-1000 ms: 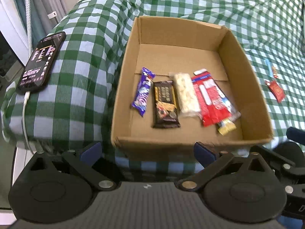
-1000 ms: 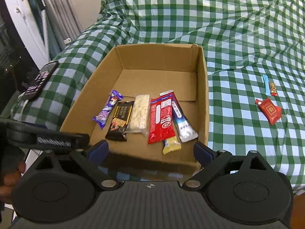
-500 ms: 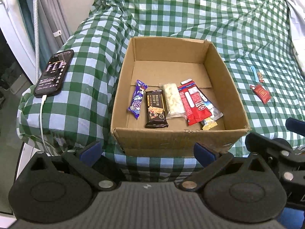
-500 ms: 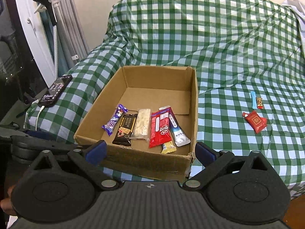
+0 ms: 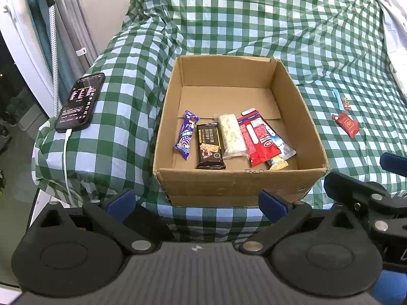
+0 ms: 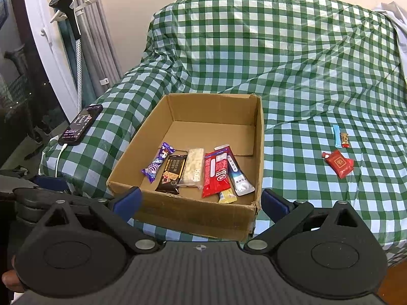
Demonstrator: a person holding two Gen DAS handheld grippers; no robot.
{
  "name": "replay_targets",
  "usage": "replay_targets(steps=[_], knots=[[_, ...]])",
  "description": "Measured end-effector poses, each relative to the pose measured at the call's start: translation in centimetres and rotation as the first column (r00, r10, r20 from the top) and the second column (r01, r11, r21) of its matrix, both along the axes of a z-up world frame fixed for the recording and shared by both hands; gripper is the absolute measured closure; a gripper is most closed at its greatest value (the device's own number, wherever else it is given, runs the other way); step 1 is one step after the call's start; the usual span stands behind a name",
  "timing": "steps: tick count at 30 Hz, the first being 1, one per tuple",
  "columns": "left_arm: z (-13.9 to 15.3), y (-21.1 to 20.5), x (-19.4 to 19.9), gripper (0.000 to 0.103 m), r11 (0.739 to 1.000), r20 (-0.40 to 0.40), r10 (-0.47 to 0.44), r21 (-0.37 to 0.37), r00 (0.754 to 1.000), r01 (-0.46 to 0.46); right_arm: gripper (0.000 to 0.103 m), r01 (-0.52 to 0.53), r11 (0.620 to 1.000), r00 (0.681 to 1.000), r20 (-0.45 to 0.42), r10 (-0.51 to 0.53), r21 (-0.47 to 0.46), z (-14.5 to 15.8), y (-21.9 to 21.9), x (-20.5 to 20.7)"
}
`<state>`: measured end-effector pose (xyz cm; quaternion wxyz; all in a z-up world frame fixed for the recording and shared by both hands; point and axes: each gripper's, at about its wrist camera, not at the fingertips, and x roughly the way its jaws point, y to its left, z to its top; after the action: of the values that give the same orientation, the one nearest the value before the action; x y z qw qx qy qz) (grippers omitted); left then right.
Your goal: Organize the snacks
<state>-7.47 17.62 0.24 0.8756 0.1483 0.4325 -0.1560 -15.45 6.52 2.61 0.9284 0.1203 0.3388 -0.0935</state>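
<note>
A cardboard box point(image 5: 236, 180) point(image 6: 193, 216) sits on the green checked cloth with several snacks lying side by side in it: a purple bar point(image 5: 186, 134) point(image 6: 158, 162), a dark brown bar point(image 5: 210, 145) point(image 6: 172, 174), a white puffed bar point(image 5: 232, 135) point(image 6: 193, 167), a red pack point(image 5: 257, 137) point(image 6: 216, 174), a silver-blue pack point(image 6: 239, 175) and a small yellow sweet point(image 5: 277, 163) point(image 6: 227, 195). On the cloth to the right lie a red packet point(image 5: 347, 124) point(image 6: 339, 163), a blue stick point(image 6: 336, 134) and a small brown sweet point(image 6: 344, 139). My left gripper point(image 5: 195, 202) and right gripper point(image 6: 201, 202) both hang open and empty before the box's near wall.
A phone point(image 5: 81, 101) point(image 6: 81, 124) on a white cable lies on the cloth left of the box. A window frame, curtains and a stand point(image 6: 71, 15) line the left side. The cloth rises into a backrest behind the box. A hand point(image 6: 10, 278) shows at the lower left.
Both grippers have pulled back and up from the box, so more of the cloth and the room shows. The snacks have not moved.
</note>
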Motion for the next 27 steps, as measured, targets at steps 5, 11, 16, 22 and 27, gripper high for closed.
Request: replay_targets(steps=[5,11,16,22,27], knots=[[-0.1,-0.2,0.0,0.000,1.000,-0.002,-0.001,0.009,1.000,0.001,0.003,0.002,1.000,1.000,-0.006,-0.002,0.015,-0.2,-0.1,0.1],[-0.3,-0.6,0.1,0.000,1.000,-0.004,-0.006,0.031,1.000,0.006,0.003,0.008,0.999,1.000,-0.015,-0.008,0.039,-0.6,-0.6,0.3],[-0.7,-1.1,0.7,0.000,0.999,-0.020,-0.008,0.046,1.000,0.008,0.003,0.010,0.998,1.000,-0.023,-0.009,0.064,-1.0,-1.3,0.5],[-1.2,-2.0,1.4,0.000,0.998,-0.039,-0.012,0.069,0.999,0.015,0.003,0.025,0.994,0.999,-0.034,-0.022,0.102,-1.6,-2.6,0.8],[-1.4,-3.0,1.9,0.000,0.996,-0.043,-0.016,0.087,0.999,0.020,0.003,0.045,0.990,0.998,-0.047,-0.039,0.134,-2.2,-3.9,1.0]])
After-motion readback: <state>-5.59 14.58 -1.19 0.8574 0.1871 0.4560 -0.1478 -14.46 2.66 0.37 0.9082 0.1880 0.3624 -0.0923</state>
